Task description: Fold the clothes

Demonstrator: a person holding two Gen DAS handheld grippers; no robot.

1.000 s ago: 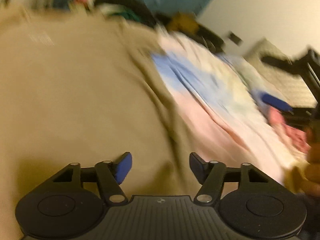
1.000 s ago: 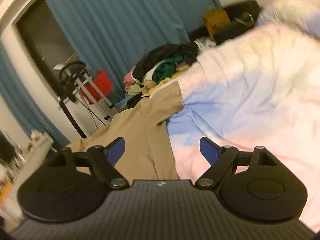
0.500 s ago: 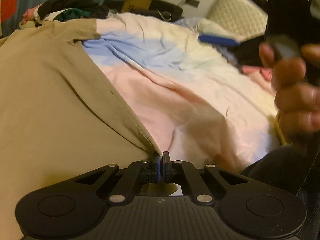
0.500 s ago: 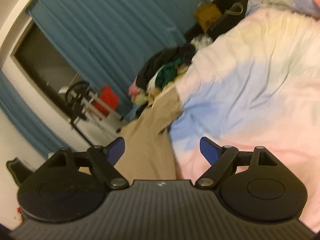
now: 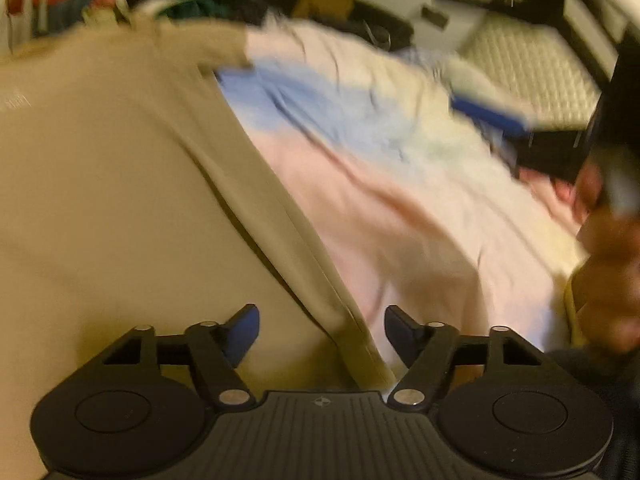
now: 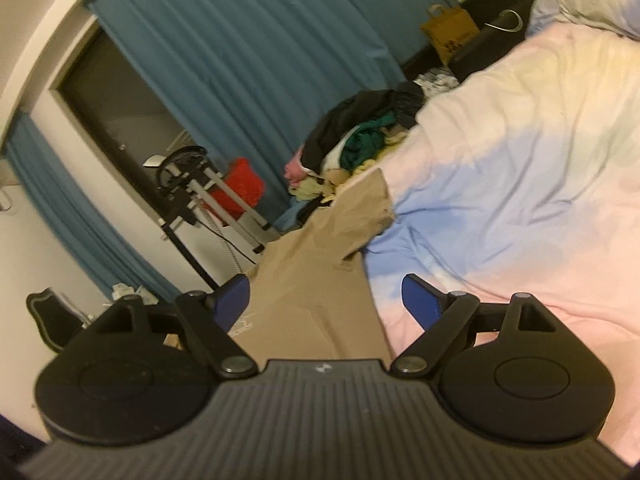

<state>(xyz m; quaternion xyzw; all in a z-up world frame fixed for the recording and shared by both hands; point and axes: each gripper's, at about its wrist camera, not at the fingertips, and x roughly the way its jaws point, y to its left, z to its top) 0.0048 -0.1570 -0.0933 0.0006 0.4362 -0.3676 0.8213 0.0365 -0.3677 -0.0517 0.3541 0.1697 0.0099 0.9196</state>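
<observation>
A tan shirt [image 5: 120, 184] lies spread flat on the pastel bedspread [image 5: 400, 208], with one sleeve reaching toward the far edge. My left gripper [image 5: 322, 330] is open, its jaws straddling the shirt's near right hem, holding nothing. The left wrist view is blurred. In the right wrist view the same shirt [image 6: 320, 272] runs away from me along the bedspread [image 6: 520, 184]. My right gripper [image 6: 326, 298] is open and empty, above the shirt's near end. The right gripper also shows in the left wrist view [image 5: 492, 120], held in a hand [image 5: 608, 272].
A pile of mixed clothes [image 6: 360, 140] sits at the bed's far corner. Blue curtains [image 6: 260, 60], a red bag [image 6: 244, 184] and a metal stand [image 6: 200, 192] are beyond the bed. A yellow paper bag [image 6: 452, 32] rests on a dark sofa.
My left gripper was shut on the shirt's hem half a second ago and is now open, the hem released. The right gripper stayed open and shifted slightly.
</observation>
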